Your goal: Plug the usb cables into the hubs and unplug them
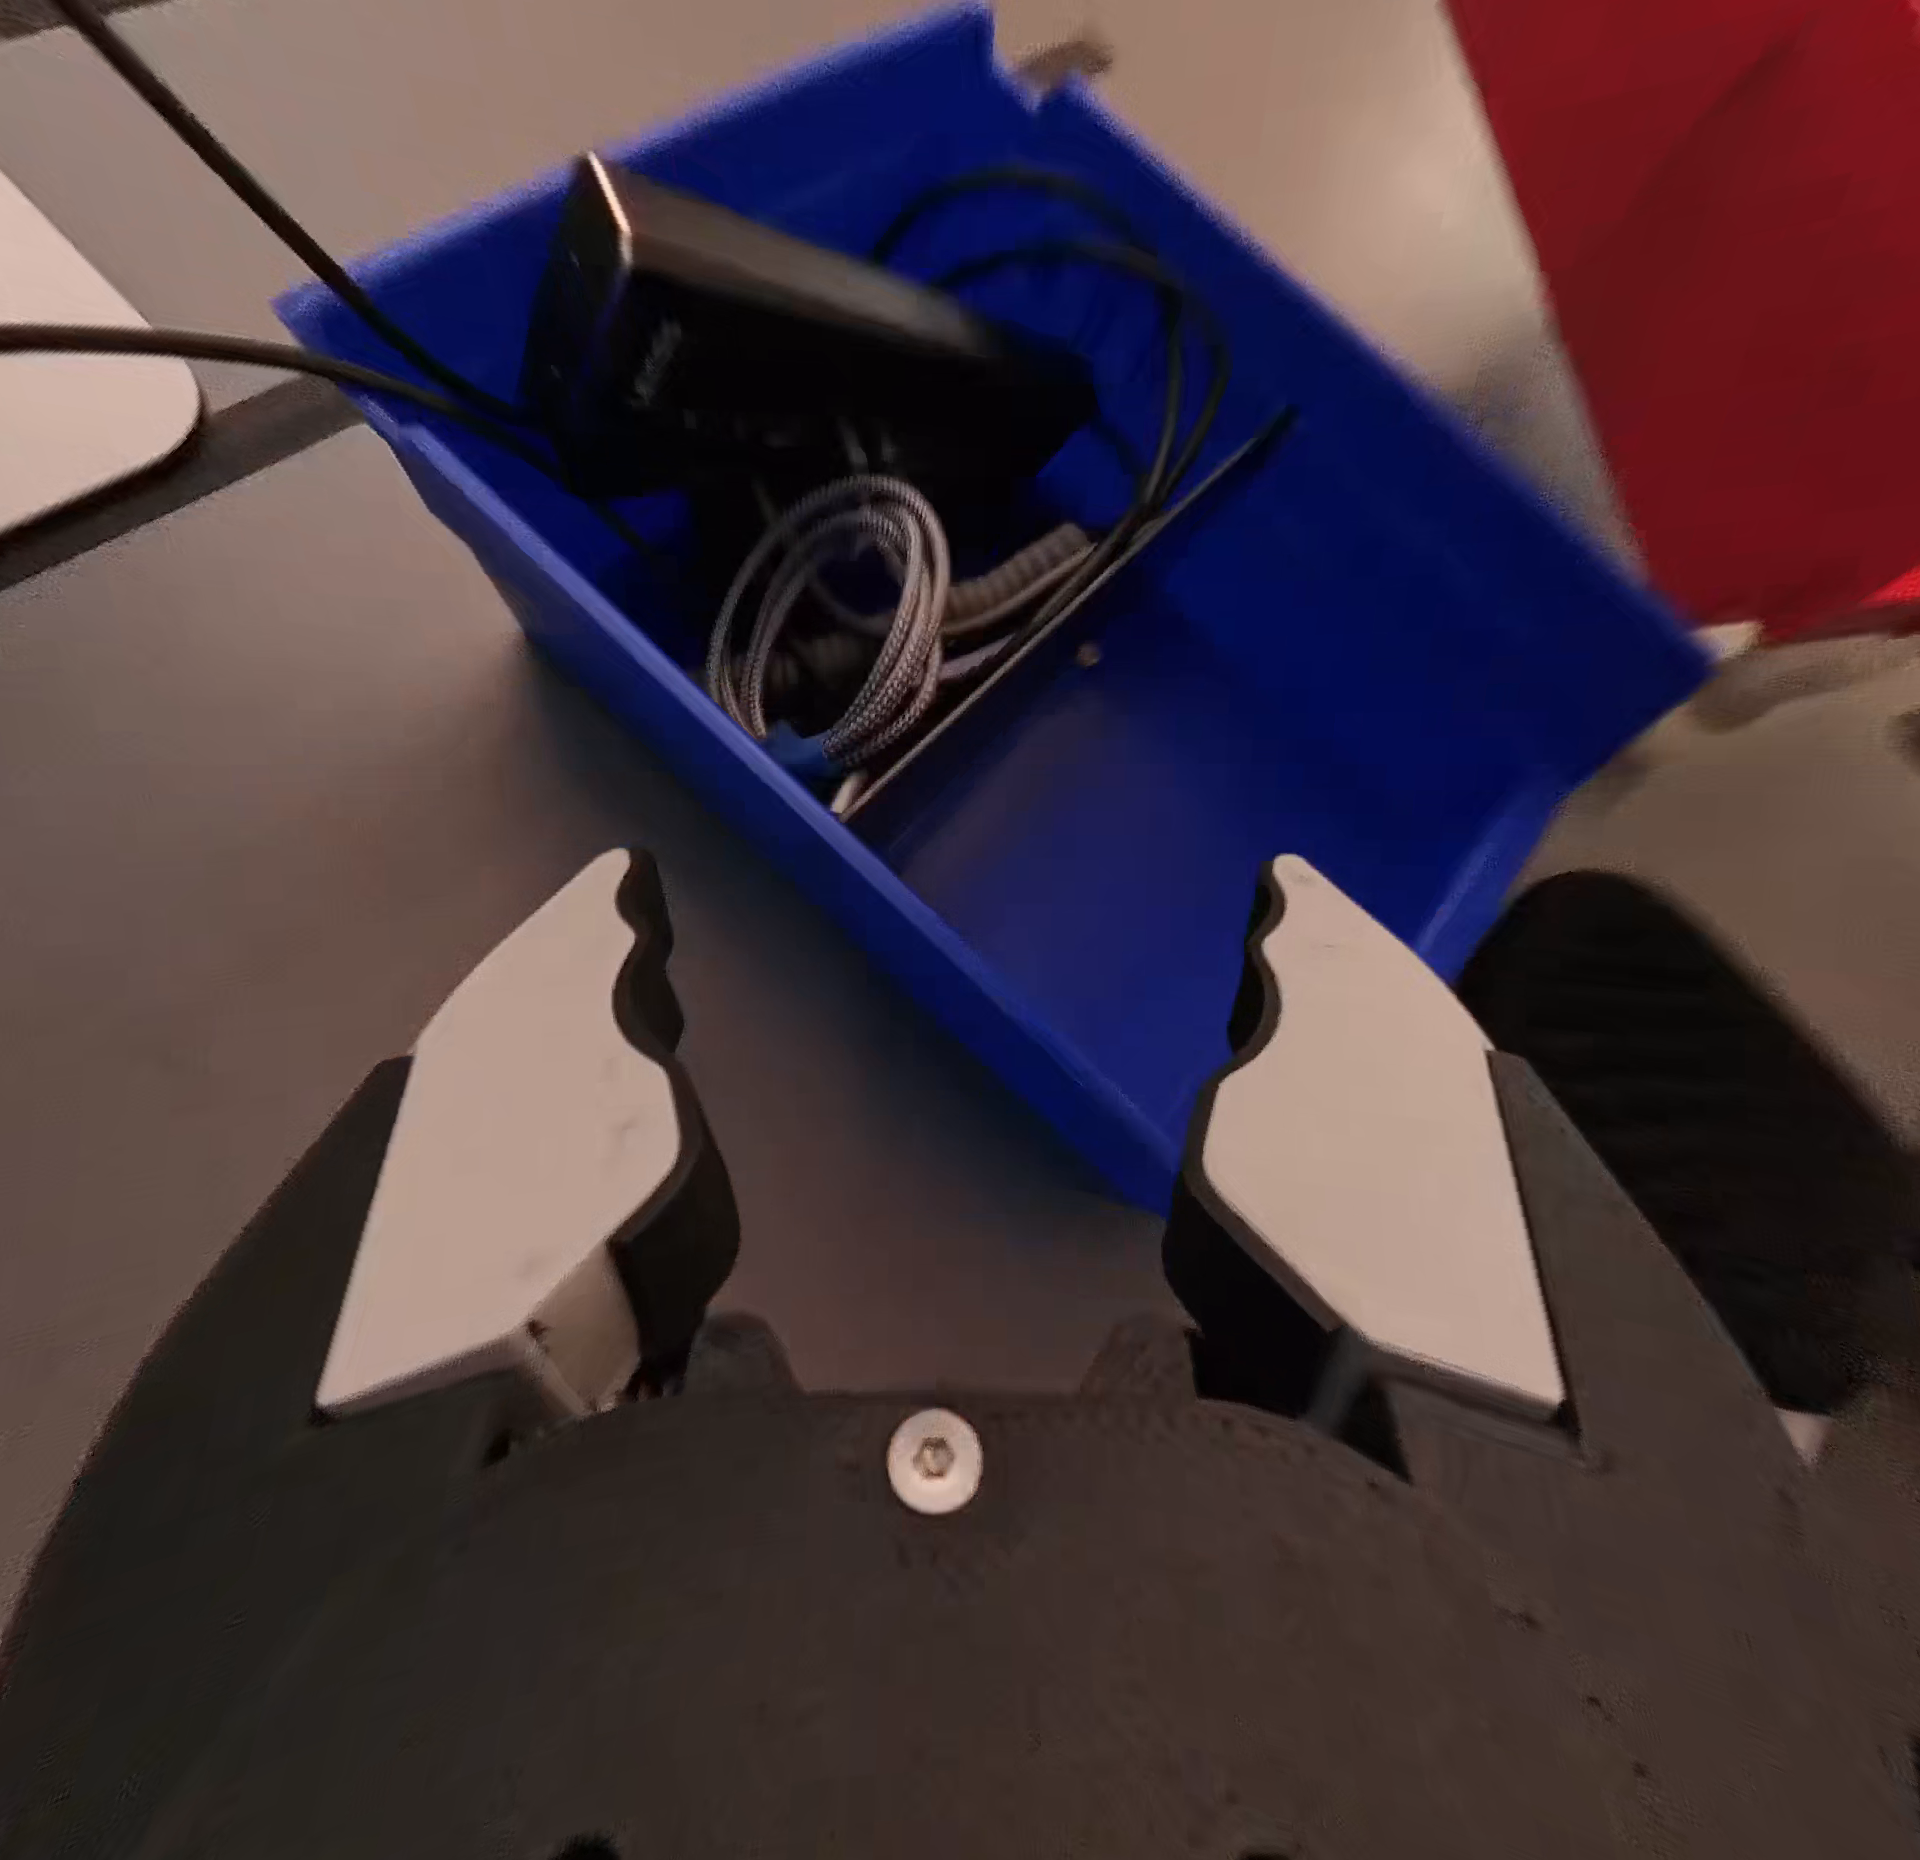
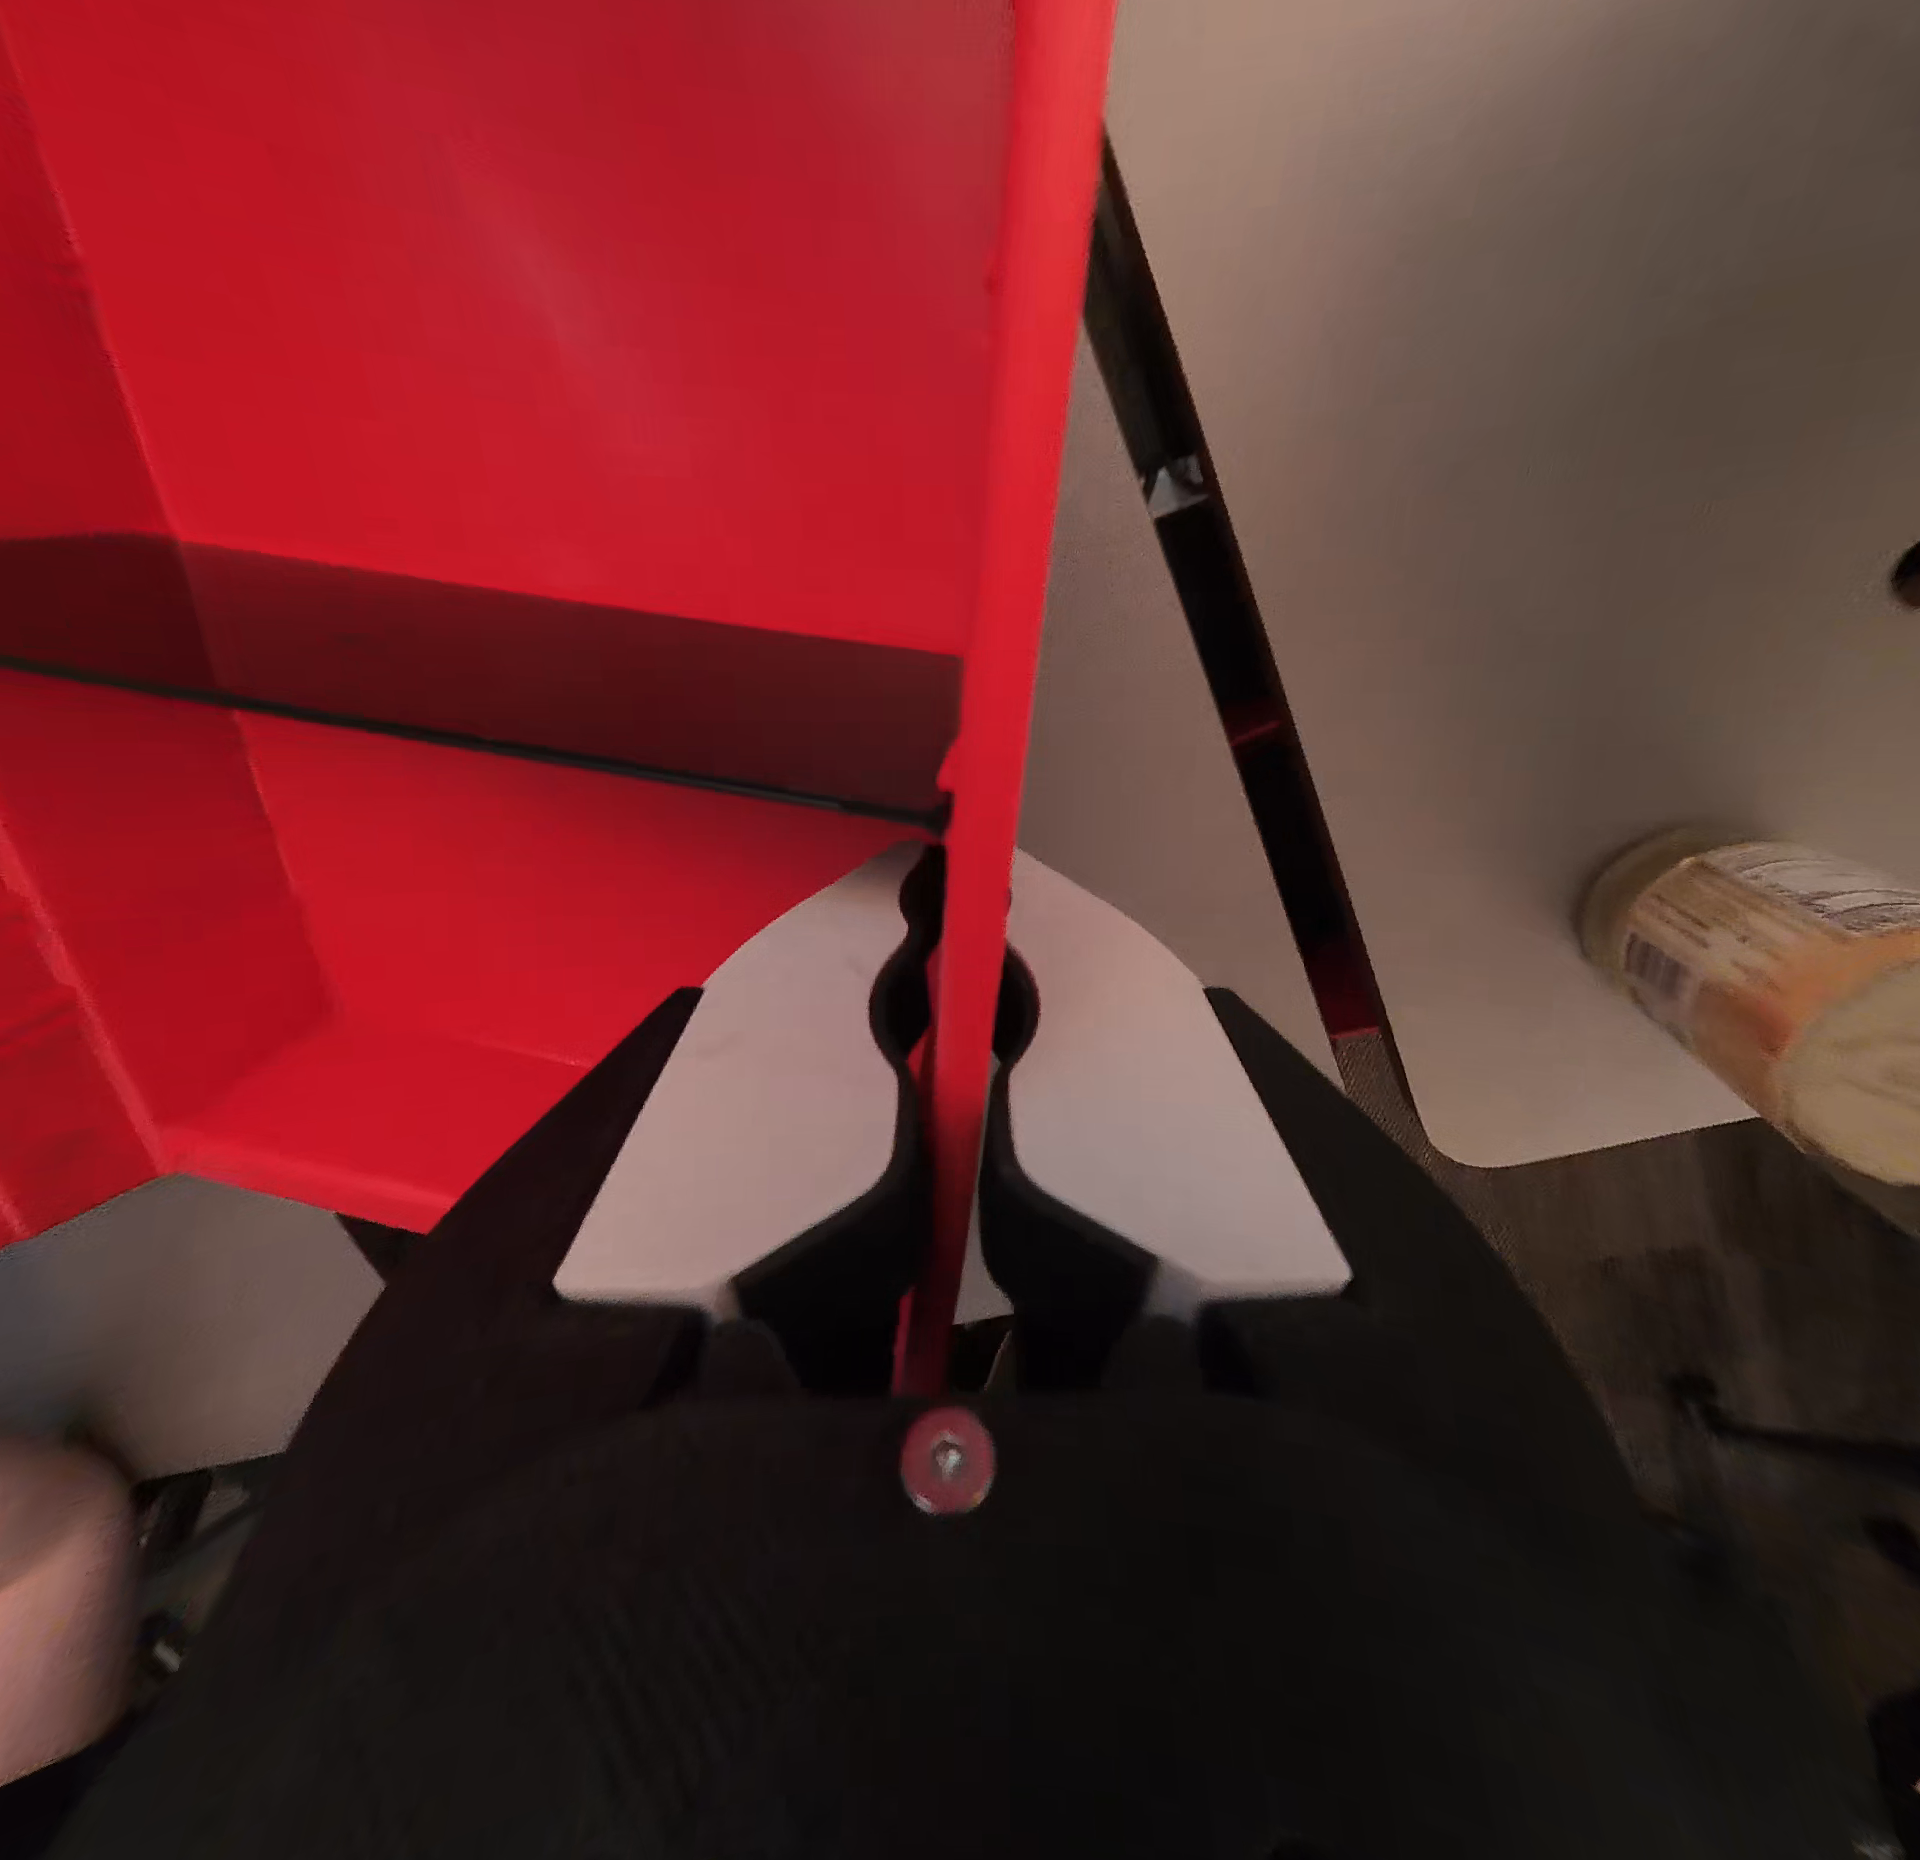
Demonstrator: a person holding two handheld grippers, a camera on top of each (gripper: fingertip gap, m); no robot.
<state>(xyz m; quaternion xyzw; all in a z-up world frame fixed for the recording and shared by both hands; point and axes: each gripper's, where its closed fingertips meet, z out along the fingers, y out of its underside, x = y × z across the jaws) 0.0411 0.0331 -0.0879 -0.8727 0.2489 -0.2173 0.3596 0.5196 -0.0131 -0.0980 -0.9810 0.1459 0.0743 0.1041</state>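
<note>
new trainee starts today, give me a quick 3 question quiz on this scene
1. True or false: the left gripper is open and holds nothing.
2. What is the right gripper shut on? A) the wall of the red bin B) a cable C) the bottle
3. Fill in: the black hub and the coiled grey braided cable lie in the ____ bin.

Key: 1 true; 2 A; 3 blue.
</note>
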